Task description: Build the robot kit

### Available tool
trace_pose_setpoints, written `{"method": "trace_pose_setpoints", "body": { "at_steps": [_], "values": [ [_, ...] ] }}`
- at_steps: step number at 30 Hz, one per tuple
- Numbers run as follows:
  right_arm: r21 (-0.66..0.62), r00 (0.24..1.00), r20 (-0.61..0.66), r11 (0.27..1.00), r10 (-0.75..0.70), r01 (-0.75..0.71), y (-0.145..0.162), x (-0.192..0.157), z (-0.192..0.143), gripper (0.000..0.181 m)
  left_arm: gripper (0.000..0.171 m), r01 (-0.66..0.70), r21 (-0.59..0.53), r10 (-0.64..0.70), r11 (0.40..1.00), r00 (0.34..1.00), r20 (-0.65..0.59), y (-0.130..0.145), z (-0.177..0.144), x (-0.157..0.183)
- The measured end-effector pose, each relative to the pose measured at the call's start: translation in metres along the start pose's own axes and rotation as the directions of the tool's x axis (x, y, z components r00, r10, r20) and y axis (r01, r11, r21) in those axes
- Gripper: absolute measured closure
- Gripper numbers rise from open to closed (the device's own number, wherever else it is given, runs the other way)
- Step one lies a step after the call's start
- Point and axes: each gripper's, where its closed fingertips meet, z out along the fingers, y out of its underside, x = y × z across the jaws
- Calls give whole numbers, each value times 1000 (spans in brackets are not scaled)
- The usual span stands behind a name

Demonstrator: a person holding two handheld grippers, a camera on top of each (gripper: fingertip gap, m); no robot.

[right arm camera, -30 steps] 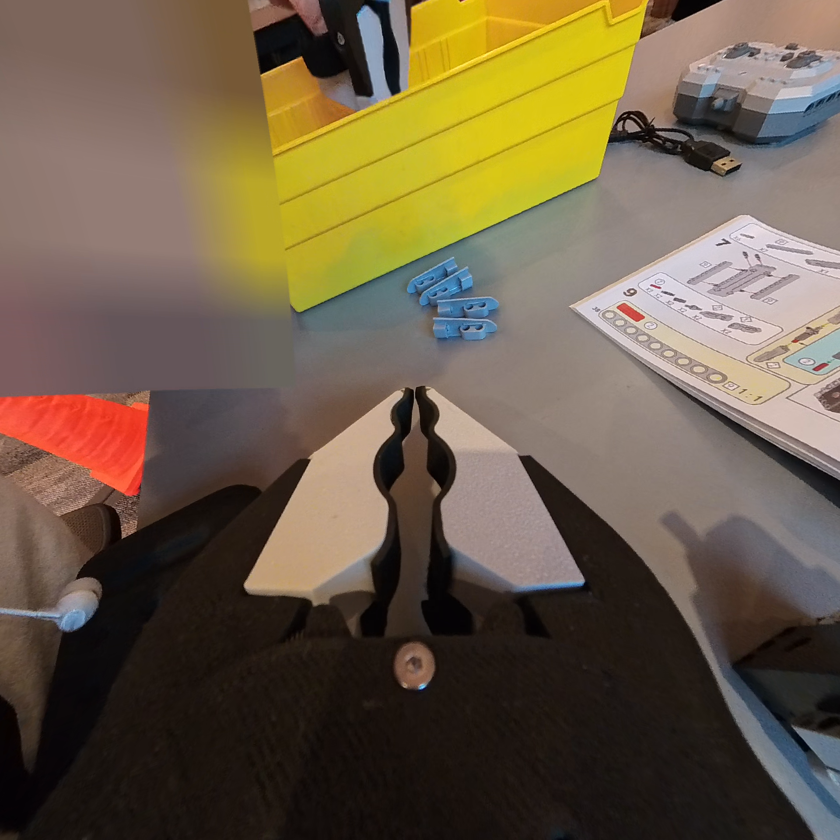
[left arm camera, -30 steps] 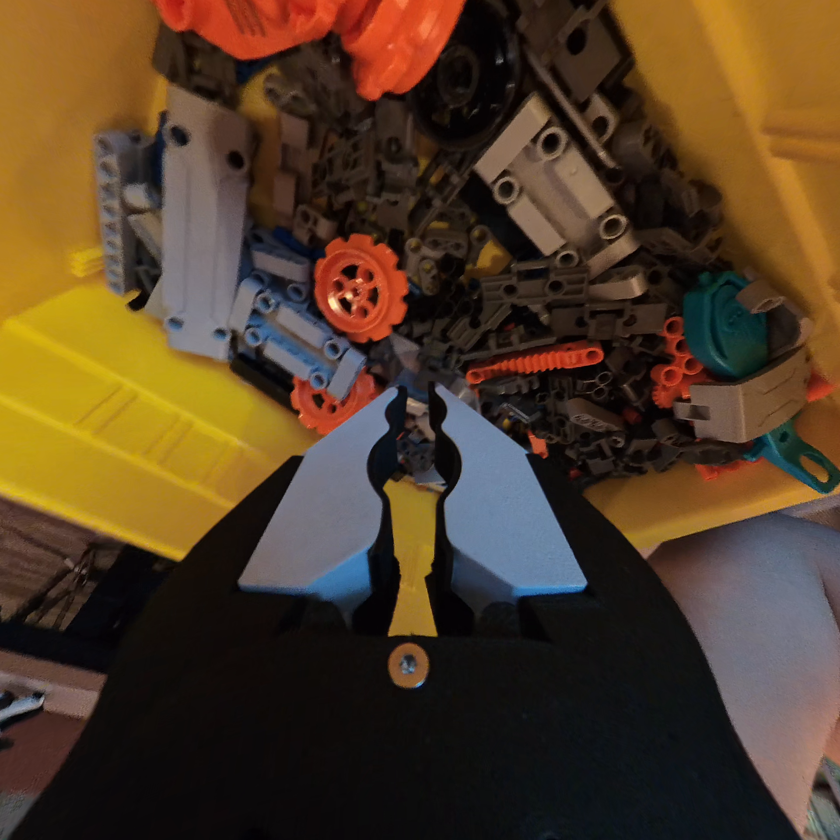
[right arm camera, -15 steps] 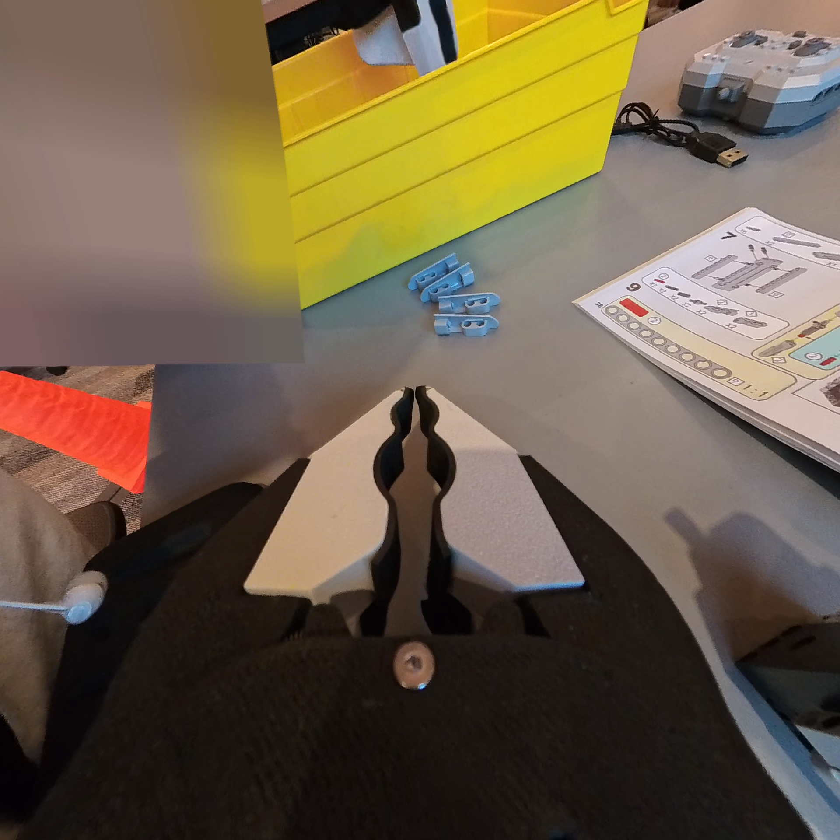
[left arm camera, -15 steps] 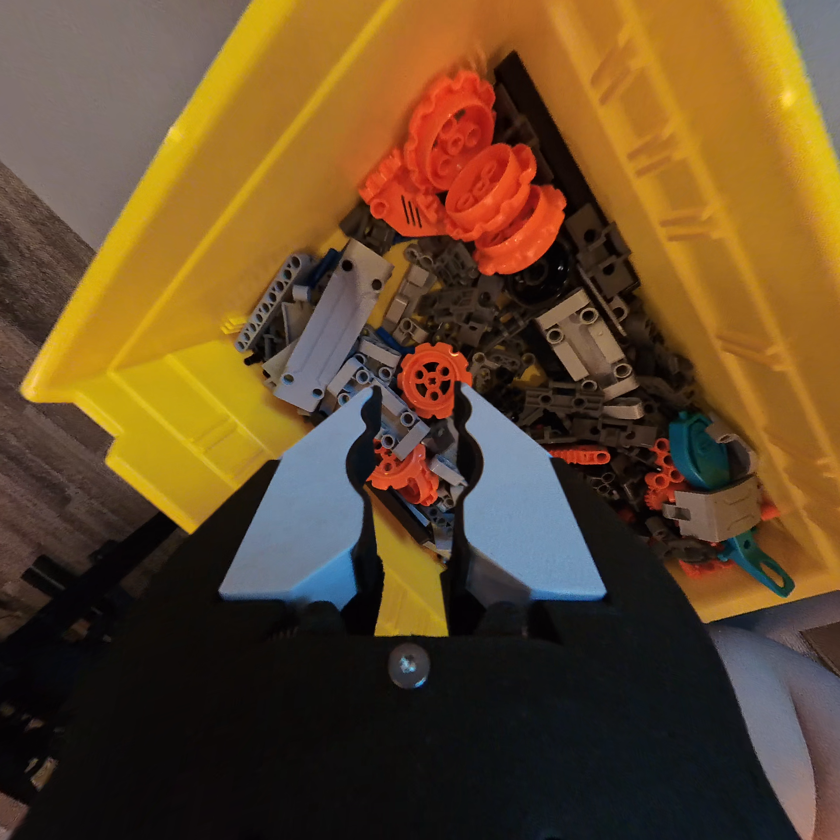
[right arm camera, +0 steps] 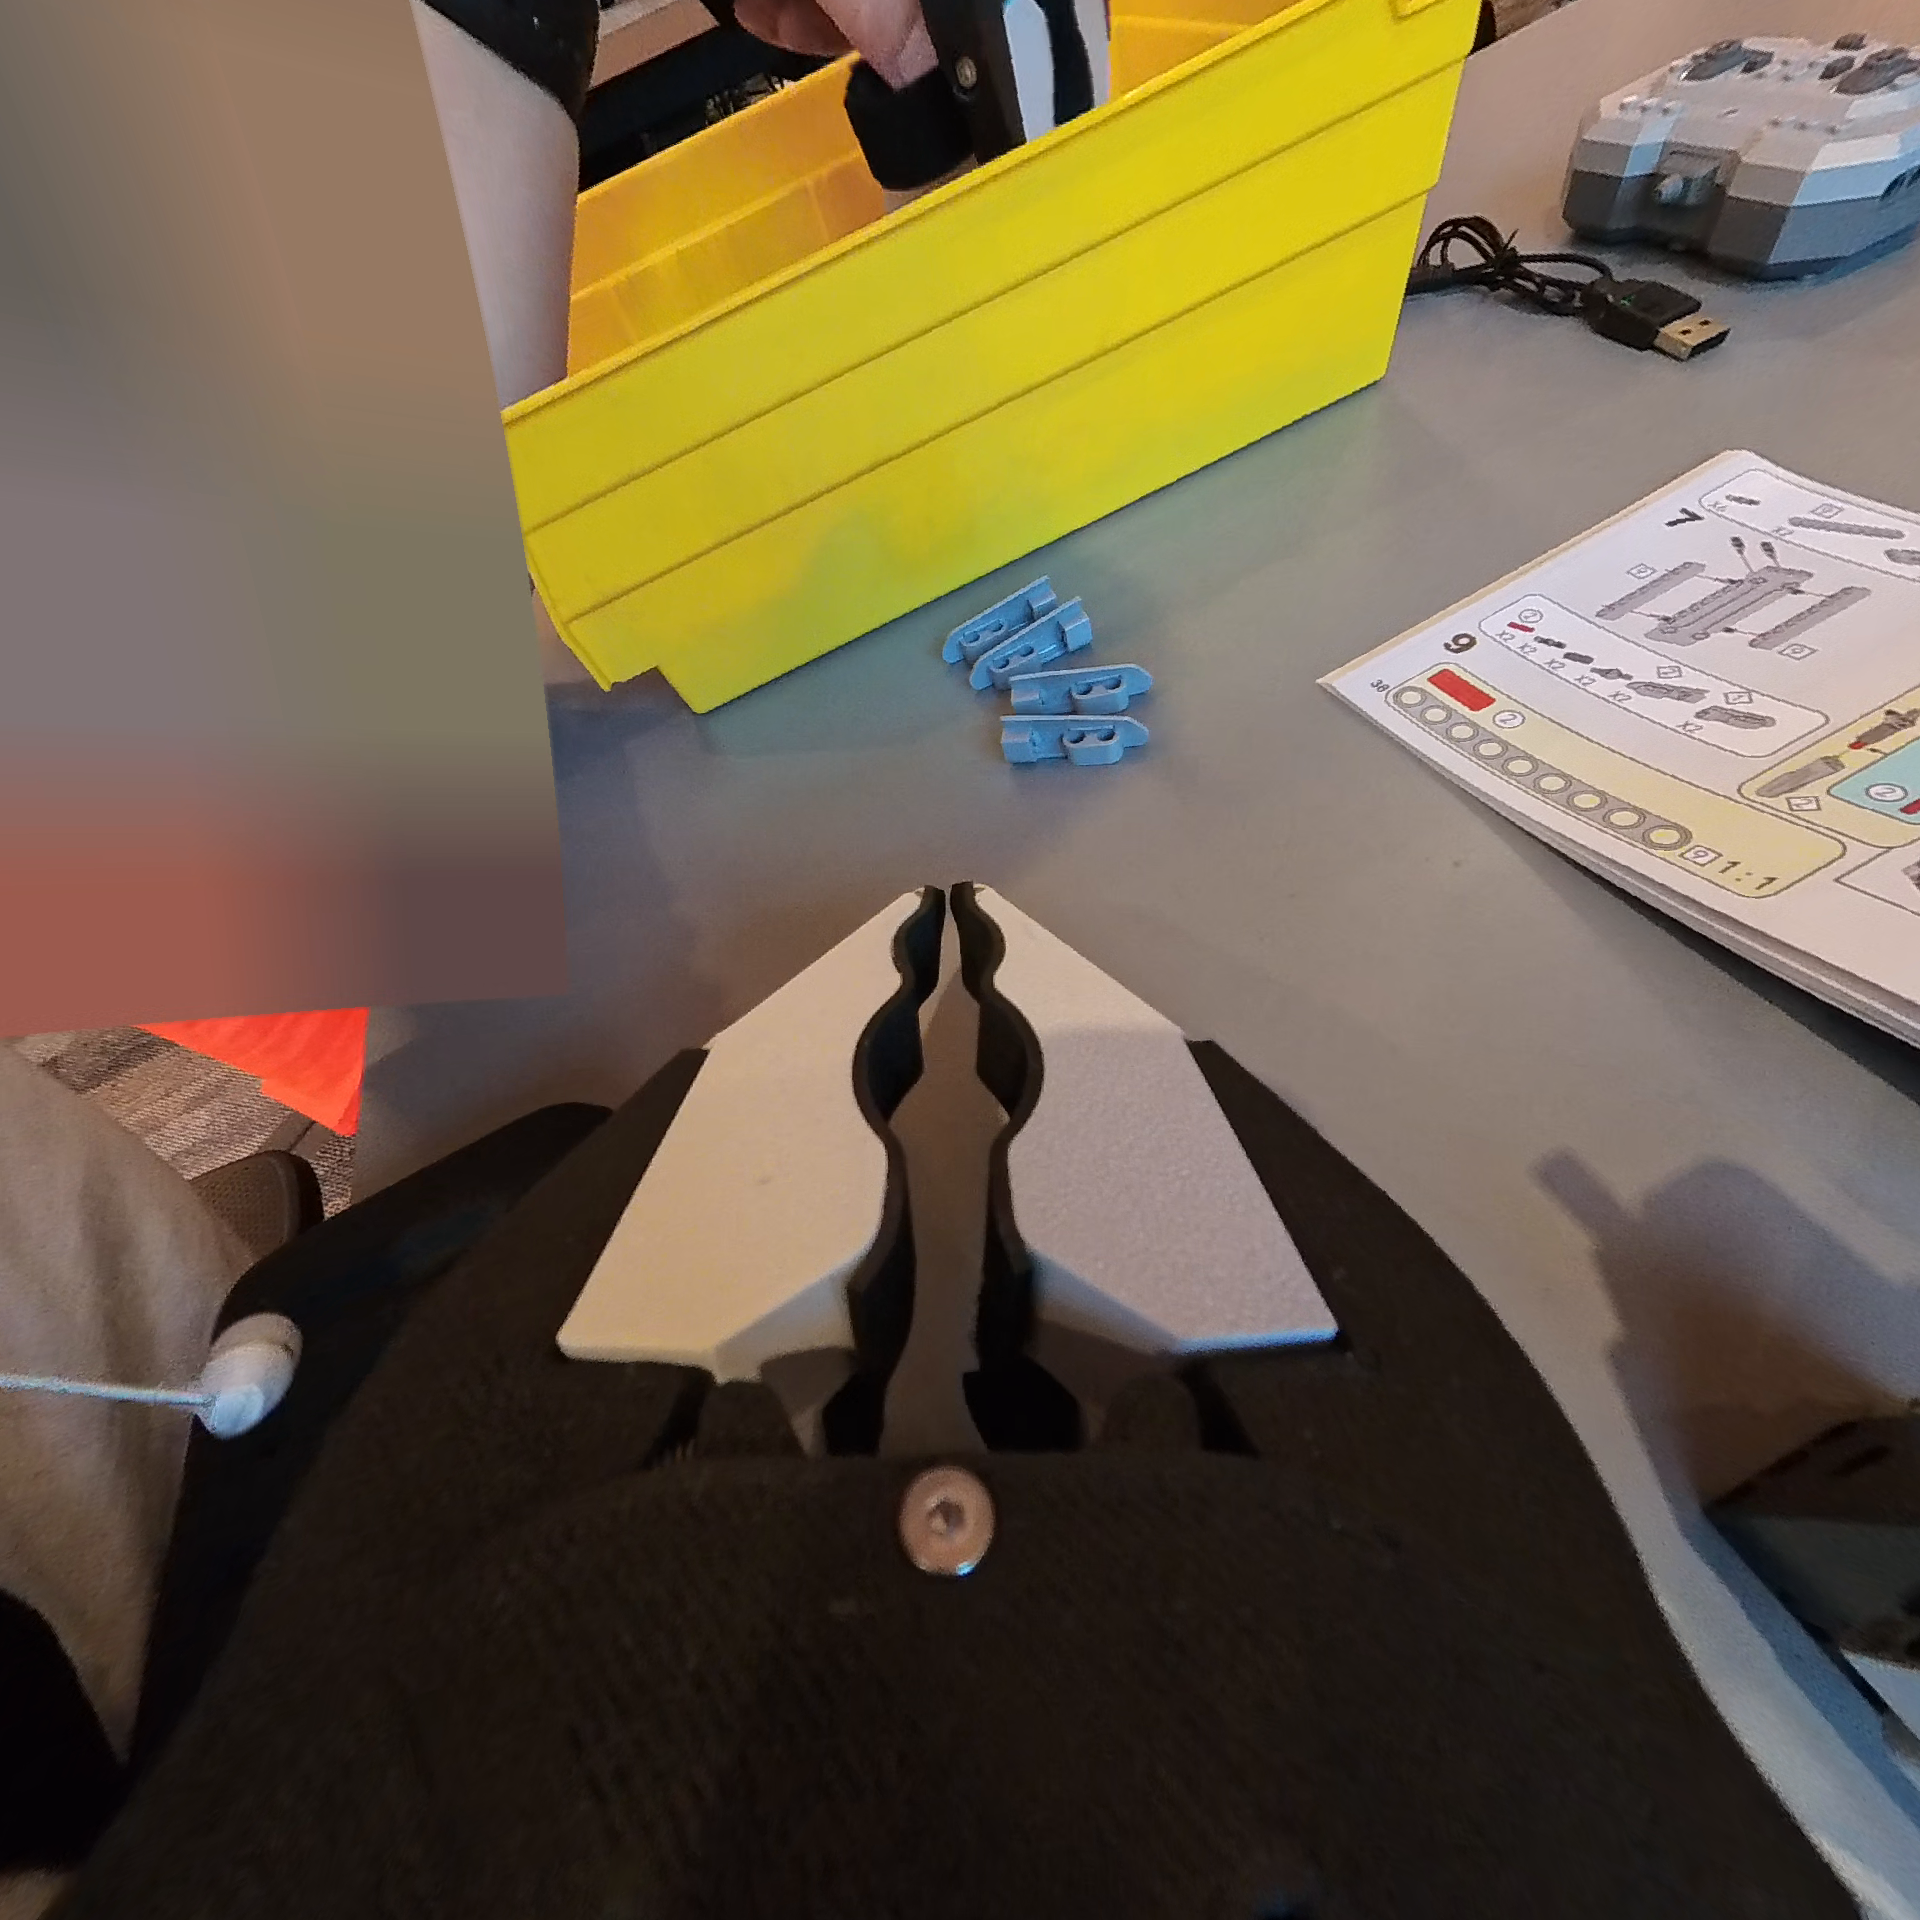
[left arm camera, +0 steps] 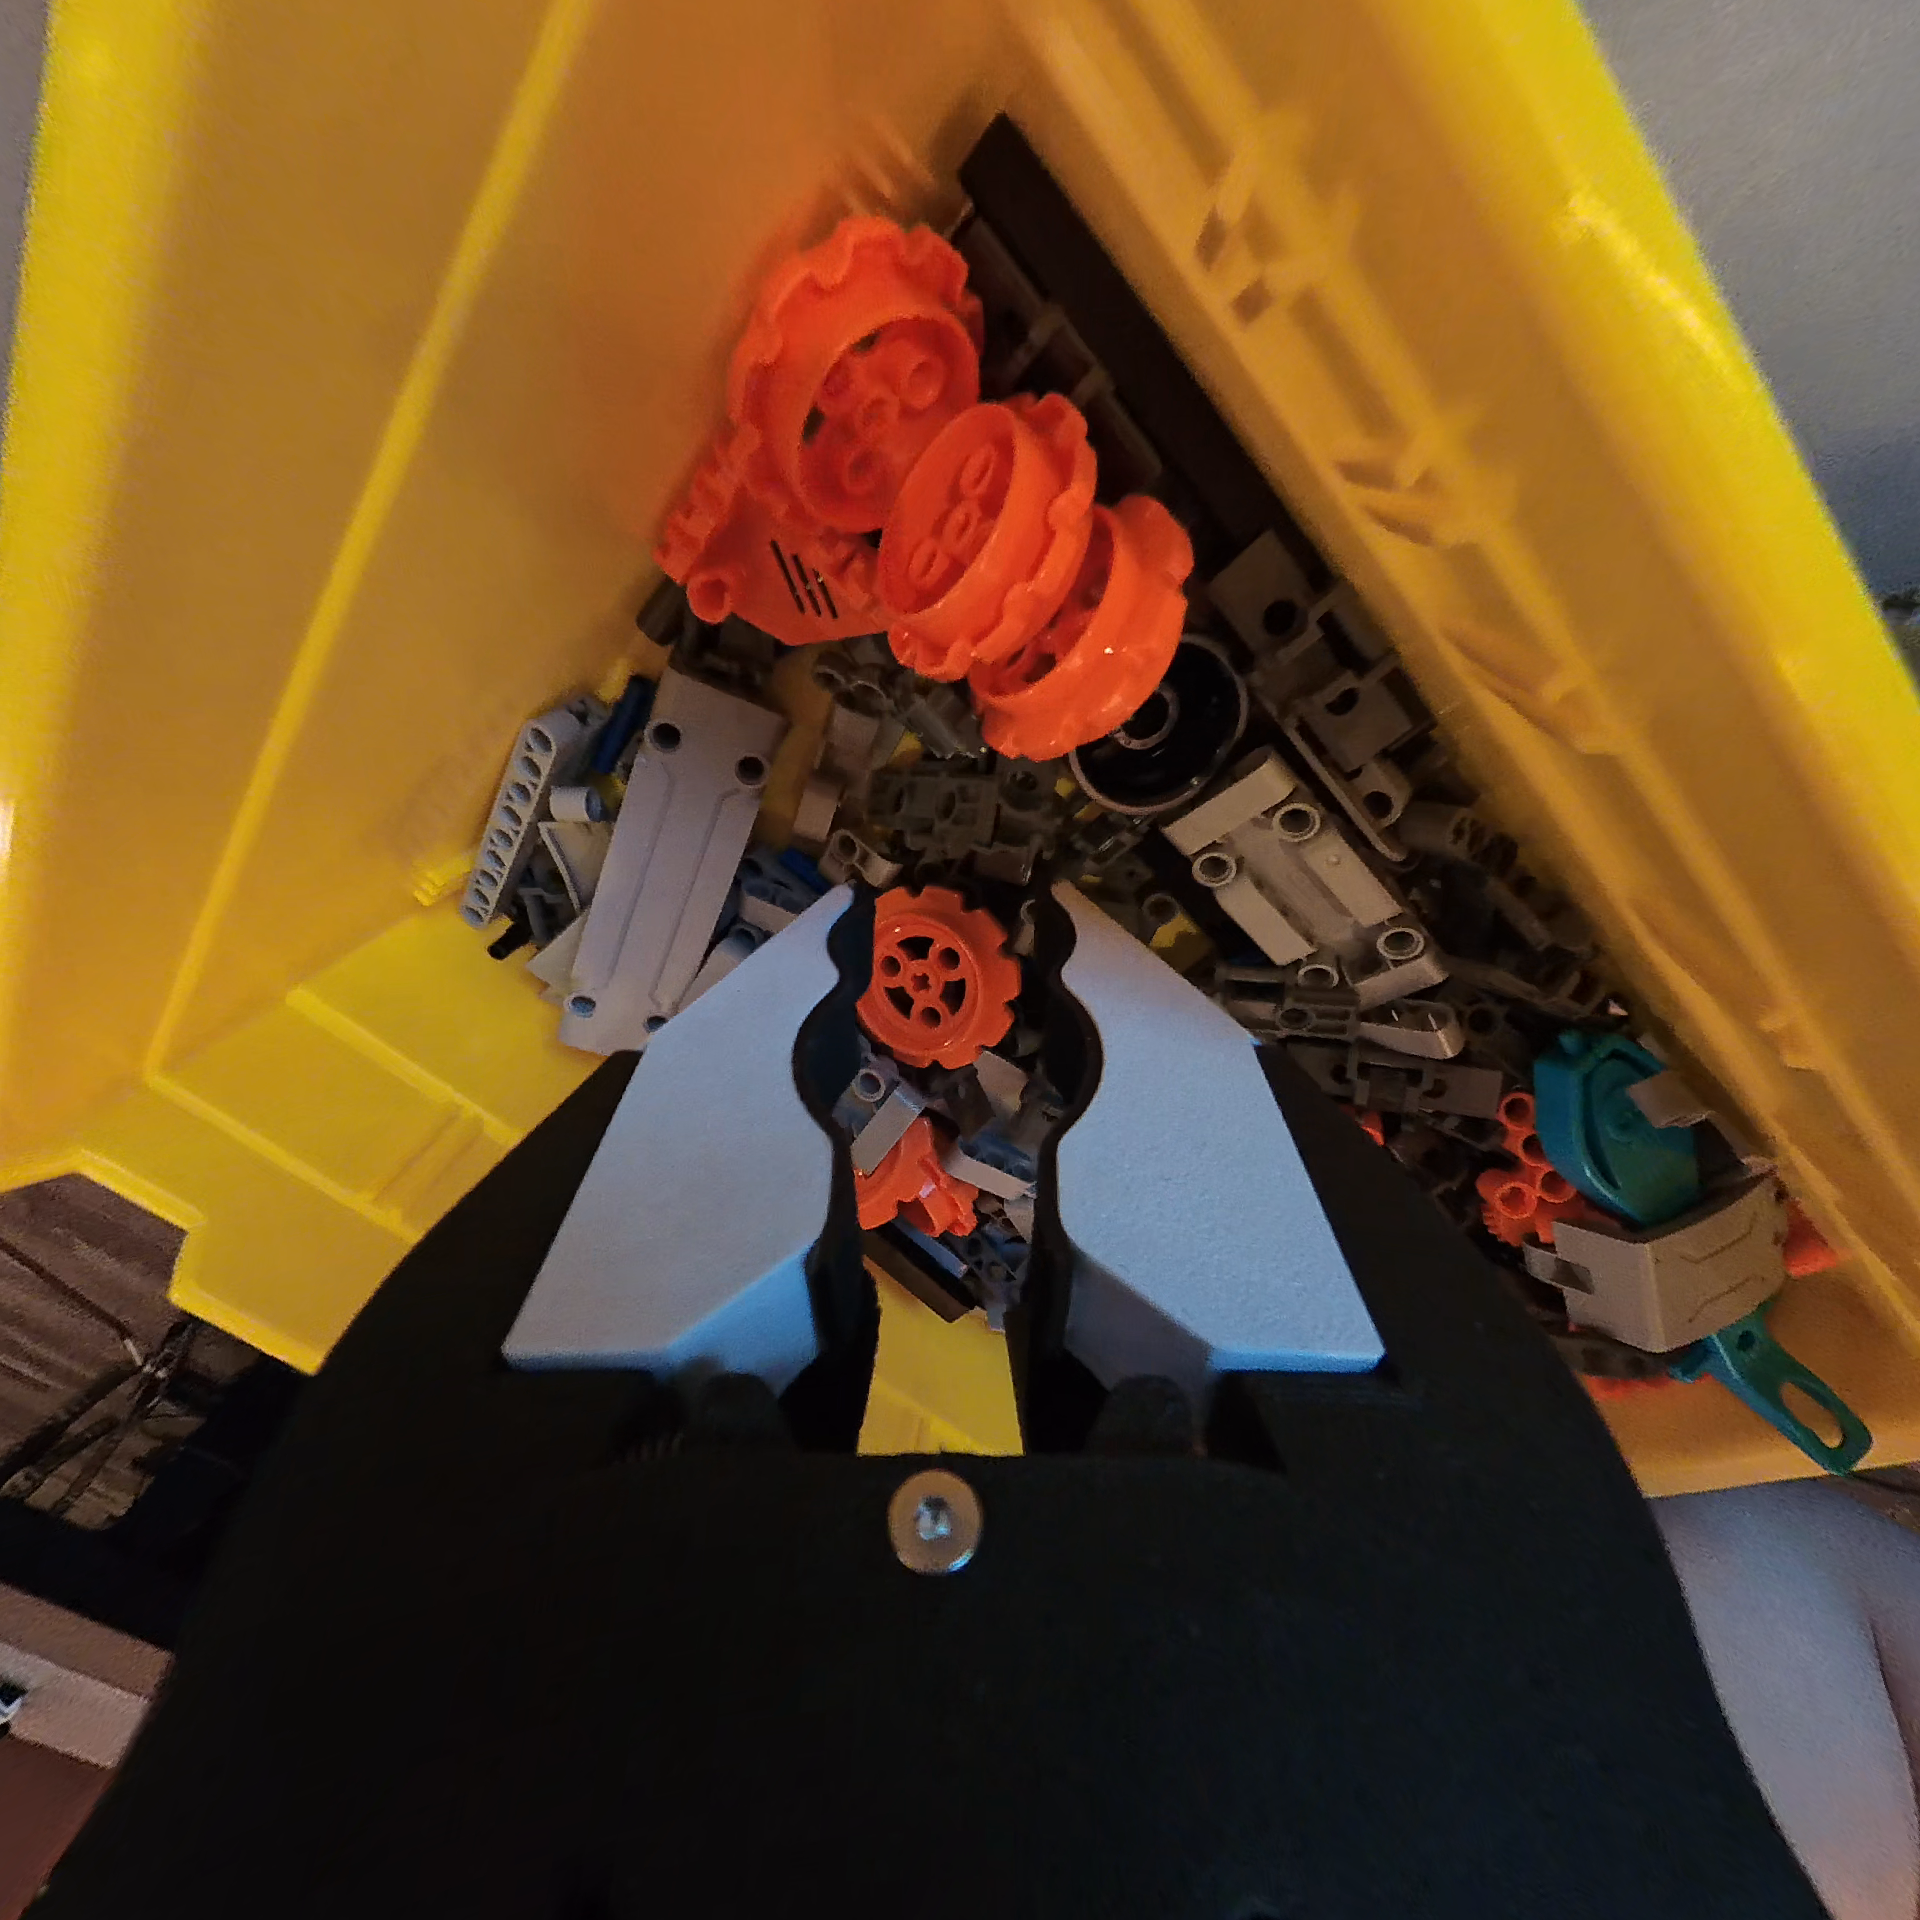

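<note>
Left wrist view:
- Upper yellow plastic bin wall point(left arm camera: 343, 436): smeared by motion blur.
- Large orange toothed plastic wheels point(left arm camera: 977, 530): softened at the edges by blur.
- Second small orange gear point(left arm camera: 902, 1184): partly buried under grey pieces between the fingers point(left arm camera: 727, 1122).
- Bin floor beneath the dark grey heap of small plastic connectors point(left arm camera: 1320, 997): hidden; single pieces too small to tell apart.

Right wrist view:
- Printed paper instruction booklet point(right arm camera: 1662, 717): cut off at the right edge.
- Grey plastic controller-shaped unit point(right arm camera: 1756, 156): cropped at the top right corner.
- Left gripper point(right arm camera: 997, 73): mostly cut off at the top edge; finger spacing not determinable here.
- Bin contents: concealed behind the near wall.
</note>
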Motion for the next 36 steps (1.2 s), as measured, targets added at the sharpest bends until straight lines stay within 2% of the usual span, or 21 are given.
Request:
{"method": "trace_pose_setpoints", "body": {
  "at_steps": [6,12,17,23,25,28,32,36],
  "values": [
    [2,1000,4,1000,0,0,0,-1,0,180,143,14,36,-13,999,1000,-6,-6,-1,-2],
    [-1,1000,7,1000,10,-10,0,0,0,180,143,87,63,-88,994,996,23,-1,-5,-19],
    [-3,1000,9,1000,22,-22,0,1,1,180,144,126,30,-127,992,992,13,13,-3,-24],
    [-3,1000,17,1000,26,-26,0,-1,2,180,154,96,-86,-101,992,993,-55,48,-8,0],
    [-4,999,20,1000,30,-30,0,-1,3,180,153,95,-74,-98,993,995,-36,50,-15,1],
    [-4,999,26,999,39,-39,0,-1,3,180,153,106,-50,-111,993,989,-95,51,-26,16],
    [-3,999,25,999,40,-40,0,-1,3,180,156,99,-166,-119,981,986,-117,78,-26,33],
    [-7,999,24,999,38,-38,1,-1,3,180,170,98,-288,-180,953,945,-273,101,-21,64]
  ]
}}
